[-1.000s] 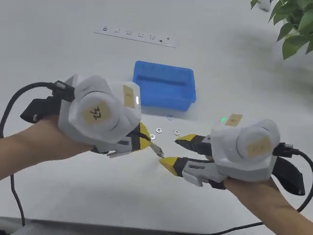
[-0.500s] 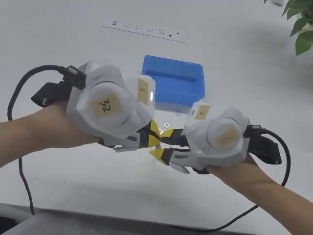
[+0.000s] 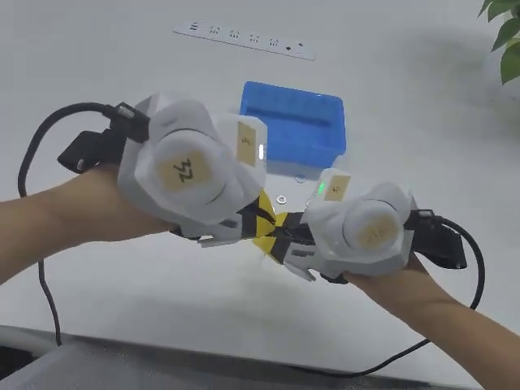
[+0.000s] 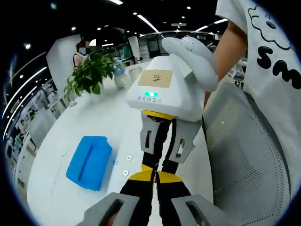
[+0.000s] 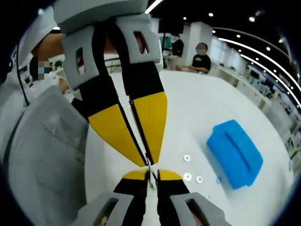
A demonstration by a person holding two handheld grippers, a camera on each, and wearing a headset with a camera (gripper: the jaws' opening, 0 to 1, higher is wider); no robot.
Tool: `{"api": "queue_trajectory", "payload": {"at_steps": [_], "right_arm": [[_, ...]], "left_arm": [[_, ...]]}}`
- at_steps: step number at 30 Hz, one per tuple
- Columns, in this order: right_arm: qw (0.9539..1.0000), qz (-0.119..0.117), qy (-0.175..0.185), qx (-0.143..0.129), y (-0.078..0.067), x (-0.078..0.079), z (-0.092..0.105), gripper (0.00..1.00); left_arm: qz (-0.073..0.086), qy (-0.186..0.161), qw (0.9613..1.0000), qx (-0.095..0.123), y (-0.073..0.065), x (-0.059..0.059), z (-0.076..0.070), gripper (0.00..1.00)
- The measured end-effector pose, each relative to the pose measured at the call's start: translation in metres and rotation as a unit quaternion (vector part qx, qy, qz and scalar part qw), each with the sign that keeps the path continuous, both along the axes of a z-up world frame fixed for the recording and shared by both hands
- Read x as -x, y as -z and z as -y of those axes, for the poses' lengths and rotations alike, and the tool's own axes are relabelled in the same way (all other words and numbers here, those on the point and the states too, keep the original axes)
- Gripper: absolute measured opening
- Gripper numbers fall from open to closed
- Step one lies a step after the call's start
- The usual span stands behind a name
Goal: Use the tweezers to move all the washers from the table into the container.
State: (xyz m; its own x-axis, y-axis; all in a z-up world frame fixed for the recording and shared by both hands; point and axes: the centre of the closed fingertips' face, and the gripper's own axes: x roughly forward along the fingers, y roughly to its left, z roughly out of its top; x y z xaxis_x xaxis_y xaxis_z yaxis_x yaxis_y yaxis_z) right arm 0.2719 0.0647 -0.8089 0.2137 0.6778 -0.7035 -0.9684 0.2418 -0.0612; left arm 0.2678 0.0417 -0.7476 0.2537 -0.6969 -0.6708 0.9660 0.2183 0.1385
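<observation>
Flat, even blue on the blue rectangular plastic container [image 3: 294, 122]; plain white workbench table [image 3: 422, 97]; small silver metal washers [image 5: 187, 176]. Both left gripper [image 3: 262, 218] and right gripper [image 3: 280, 237] — white shells, black jaws tipped yellow (tan labels, green light). Dull grey on the thin grey metal tweezers [image 5: 136, 133].

- My desk [image 3: 422, 114]: white, plain top; a power strip [image 3: 244, 39] lies at its far side.
- A potted plant [image 4: 89, 75] stands at the desk's far end.
- Ceiling light strips [image 5: 256, 44] are lit; I note a grey mesh chair [image 4: 244, 160].
</observation>
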Motion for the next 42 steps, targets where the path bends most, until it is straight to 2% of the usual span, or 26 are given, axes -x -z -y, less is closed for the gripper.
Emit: {"api": "queue_trajectory", "payload": {"at_steps": [1, 3, 4, 5, 7, 8, 9, 10, 14, 15, 16, 17, 18, 20, 22, 24, 25, 27, 28, 30, 34, 37, 39, 42], "right_arm": [[1.0000, 0.001, 0.004, -0.001, 0.000, 0.000, 0.001, 0.03], [0.9998, -0.002, 0.016, -0.009, -0.001, -0.001, 0.003, 0.02], [0.9997, -0.005, 0.022, -0.011, -0.001, -0.001, 0.004, 0.02], [0.9995, -0.007, 0.027, -0.012, -0.001, -0.003, 0.006, 0.02], [0.9993, -0.007, 0.034, -0.015, -0.003, -0.006, 0.007, 0.02], [0.9988, -0.007, 0.043, -0.022, -0.007, -0.009, 0.007, 0.02], [0.9984, -0.007, 0.049, -0.029, -0.010, -0.011, 0.007, 0.02], [0.9974, -0.011, 0.059, -0.040, -0.014, -0.015, 0.006, 0.02], [0.9927, -0.014, 0.093, -0.074, -0.028, -0.033, 0.003, 0.02], [0.9921, -0.013, 0.097, -0.078, -0.028, -0.036, 0.002, 0.02], [0.9898, -0.011, 0.113, -0.086, -0.031, -0.046, 0.002, 0.02], [0.9885, -0.006, 0.122, -0.088, -0.031, -0.052, 0.003, 0.02], [0.9876, 0.000, 0.127, -0.092, -0.032, -0.058, 0.002, 0.03], [0.9836, -0.006, 0.146, -0.106, -0.034, -0.068, 0.000, 0.03], [0.9777, -0.020, 0.163, -0.130, -0.037, -0.076, -0.004, 0.03], [0.9728, -0.029, 0.175, -0.148, -0.040, -0.083, -0.007, 0.03], [0.9715, -0.035, 0.179, -0.151, -0.039, -0.086, -0.009, 0.03], [0.9715, -0.037, 0.178, -0.152, -0.038, -0.089, -0.013, 0.03], [0.9715, -0.037, 0.177, -0.153, -0.036, -0.090, -0.016, 0.03], [0.9723, -0.039, 0.176, -0.149, -0.031, -0.091, -0.020, 0.03], [0.9728, -0.043, 0.177, -0.143, -0.022, -0.092, -0.024, 0.03], [0.9735, -0.043, 0.178, -0.138, -0.017, -0.094, -0.025, 0.03], [0.9727, -0.044, 0.184, -0.134, -0.014, -0.097, -0.024, 0.03], [0.9729, -0.046, 0.185, -0.131, -0.011, -0.098, -0.024, 0.03]], "left_arm": [[-0.009, -0.023, 0.9996, 0.013, 0.001, -0.001, -0.001, 0.01], [-0.023, -0.063, 0.9974, 0.024, 0.003, -0.003, -0.007, 0.11], [-0.015, -0.083, 0.9957, 0.037, 0.000, -0.007, -0.009, 0.15], [-0.014, -0.098, 0.9940, 0.048, -0.003, -0.007, -0.011, 0.19], [-0.039, -0.142, 0.9860, 0.078, -0.006, -0.006, -0.017, 0.23], [-0.052, -0.170, 0.9796, 0.094, -0.007, -0.006, -0.022, 0.30], [-0.060, -0.189, 0.9749, 0.102, -0.008, -0.006, -0.026, 0.35], [-0.063, -0.213, 0.9684, 0.112, -0.009, -0.006, -0.033, 0.40], [-0.066, -0.275, 0.9492, 0.137, -0.010, -0.007, -0.054, 0.53], [-0.066, -0.283, 0.9467, 0.139, -0.010, -0.007, -0.057, 0.55], [-0.061, -0.313, 0.9364, 0.146, -0.009, -0.008, -0.068, 0.57], [-0.065, -0.325, 0.9321, 0.146, -0.008, -0.006, -0.073, 0.61], [-0.070, -0.341, 0.9260, 0.145, -0.006, -0.004, -0.079, 0.63], [-0.072, -0.368, 0.9141, 0.153, -0.006, -0.002, -0.088, 0.68], [-0.074, -0.385, 0.9062, 0.159, -0.006, 0.000, -0.094, 0.71], [-0.078, -0.390, 0.9033, 0.161, -0.006, 0.003, -0.097, 0.72], [-0.078, -0.397, 0.9000, 0.163, -0.006, 0.004, -0.099, 0.73], [-0.078, -0.403, 0.8975, 0.162, -0.005, 0.006, -0.100, 0.77], [-0.078, -0.411, 0.8942, 0.159, -0.003, 0.007, -0.102, 0.79], [-0.079, -0.417, 0.8917, 0.159, -0.002, 0.009, -0.103, 0.83], [-0.087, -0.430, 0.8829, 0.167, -0.001, 0.011, -0.104, 0.85], [-0.086, -0.436, 0.8799, 0.169, -0.002, 0.012, -0.106, 0.85], [-0.089, -0.440, 0.8765, 0.174, 0.000, 0.011, -0.107, 0.84], [-0.088, -0.445, 0.8743, 0.172, 0.001, 0.010, -0.109, 0.85]]}}
